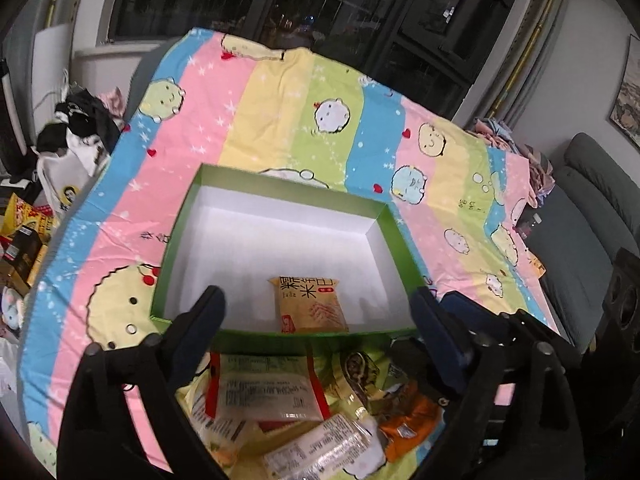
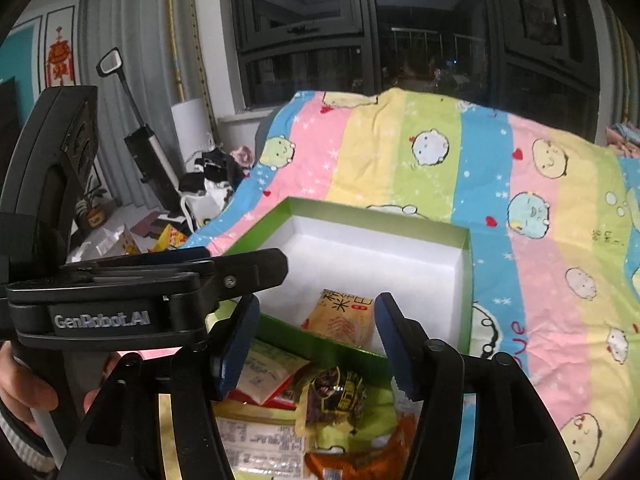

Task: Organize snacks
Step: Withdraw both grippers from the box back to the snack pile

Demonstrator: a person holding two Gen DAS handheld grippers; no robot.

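Striped cartoon bedsheet is carrying a green cardboard box holding one yellow snack packet; left gripper and right gripper are gaping empty, hiding the blurred snack pile before the box

A striped cartoon sheet covers the bed. Dark windows stand behind it. Clothes are heaped at its left, a vacuum leans nearby, and a grey sofa sits right.

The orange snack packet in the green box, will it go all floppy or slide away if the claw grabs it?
The orange snack packet looks like a puffy sealed wrapper, so it probably dents and crinkles rather than flops. Its film looks glossy, so it may slip. It lies flat in the green box, so it shouldn't roll.
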